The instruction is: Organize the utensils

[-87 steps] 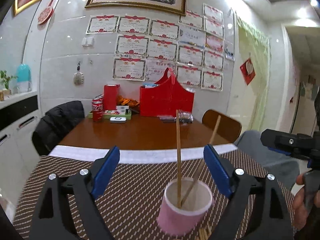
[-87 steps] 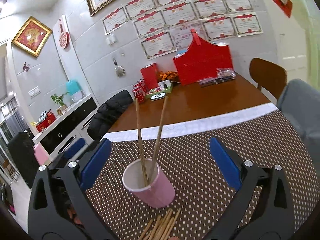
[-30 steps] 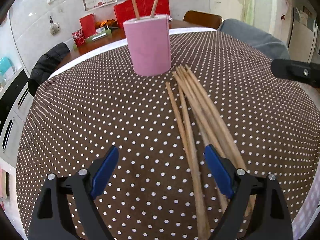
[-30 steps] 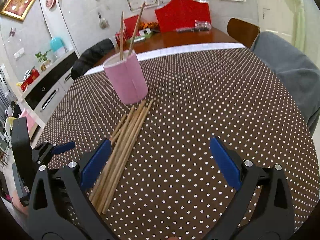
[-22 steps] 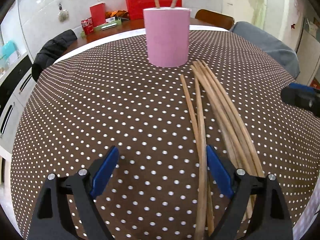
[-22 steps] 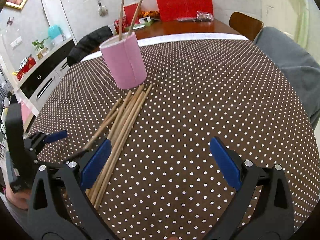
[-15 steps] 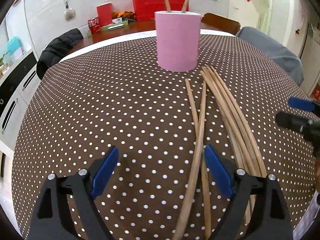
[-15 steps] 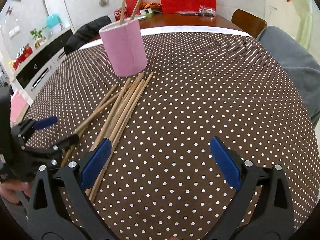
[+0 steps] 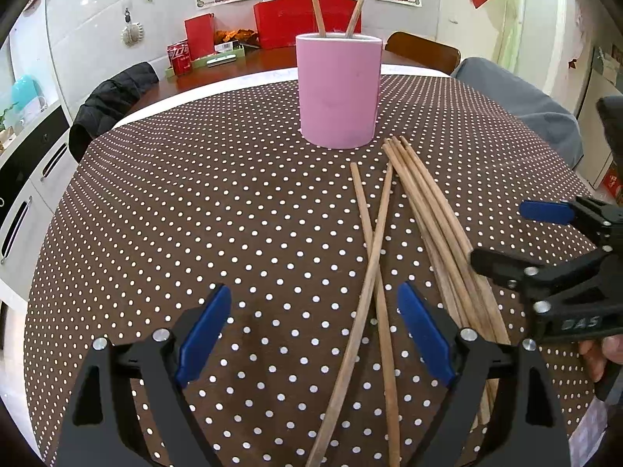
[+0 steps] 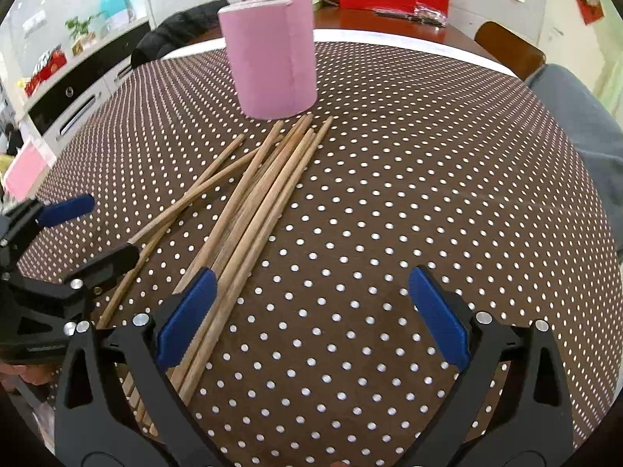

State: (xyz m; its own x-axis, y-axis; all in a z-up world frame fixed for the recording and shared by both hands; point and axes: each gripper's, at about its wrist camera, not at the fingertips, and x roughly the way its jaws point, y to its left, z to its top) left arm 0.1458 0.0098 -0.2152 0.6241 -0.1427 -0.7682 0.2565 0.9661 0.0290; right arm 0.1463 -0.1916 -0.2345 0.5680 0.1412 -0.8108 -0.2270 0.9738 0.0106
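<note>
From your left wrist view, your left tongs [image 9: 313,334] stand wide and empty over two crossed wooden chopsticks [image 9: 372,257] on the brown polka-dot worktop [image 9: 194,202]; close now and you may pinch both, or flick one toward the tall pink cylindrical cup [image 9: 338,91]. From your right wrist view, your right tongs [image 10: 311,315], also wide and empty, sit beside the bundle, so the blue pad could roll sticks away

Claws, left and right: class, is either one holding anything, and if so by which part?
Nothing is held. The left claw and the right claw are both open above the loose chopsticks on the tablecloth.
</note>
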